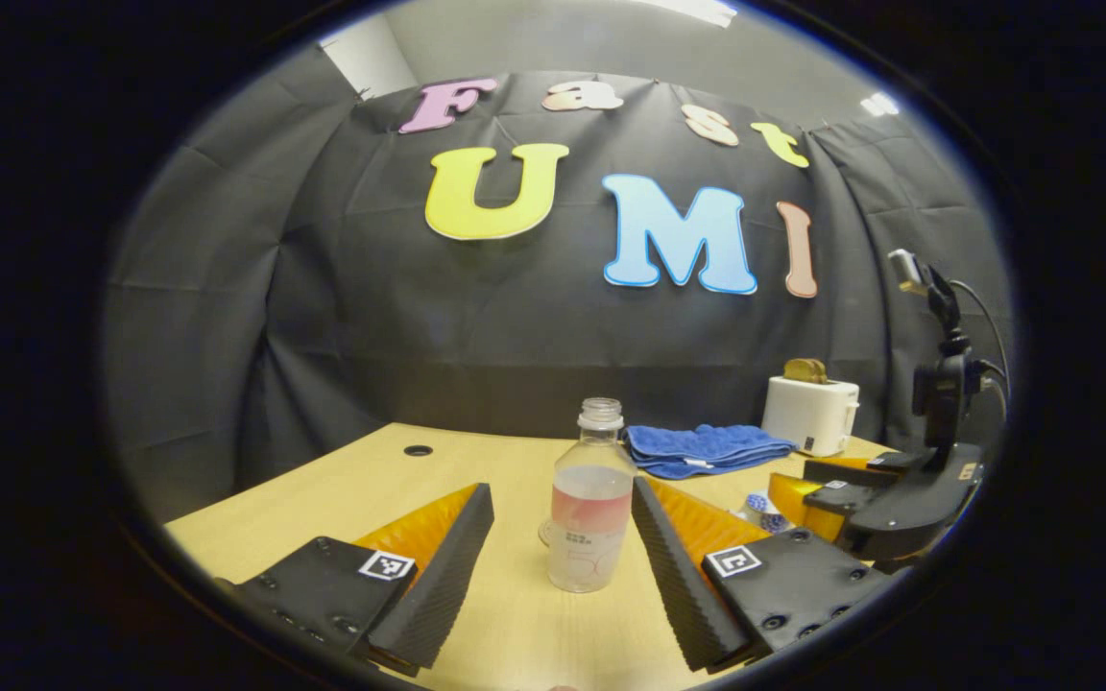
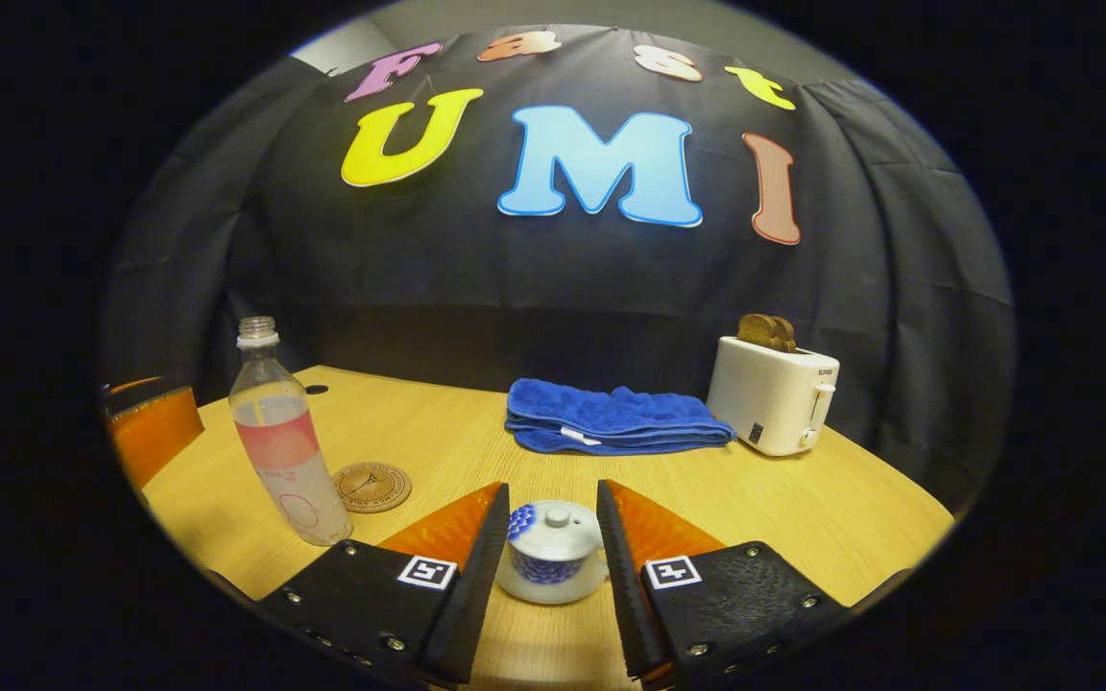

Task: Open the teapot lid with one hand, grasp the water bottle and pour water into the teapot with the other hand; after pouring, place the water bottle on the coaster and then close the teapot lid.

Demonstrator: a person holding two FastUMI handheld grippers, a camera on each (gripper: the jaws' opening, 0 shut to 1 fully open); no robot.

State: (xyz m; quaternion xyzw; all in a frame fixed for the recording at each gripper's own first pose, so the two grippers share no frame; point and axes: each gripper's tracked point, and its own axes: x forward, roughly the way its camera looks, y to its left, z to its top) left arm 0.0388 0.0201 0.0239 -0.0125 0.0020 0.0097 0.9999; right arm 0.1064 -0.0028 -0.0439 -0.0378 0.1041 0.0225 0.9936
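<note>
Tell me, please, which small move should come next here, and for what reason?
Probably close the right gripper on the teapot lid and lift it. The lid sits on the teapot, between open fingers. The left gripper is open around the uncapped water bottle, ready to grasp; pouring needs the lid off.

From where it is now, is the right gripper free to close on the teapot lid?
Probably yes. The right gripper stands open with the teapot between its jaws, the lid's knob uncovered; the water bottle and towel stand clear.
</note>
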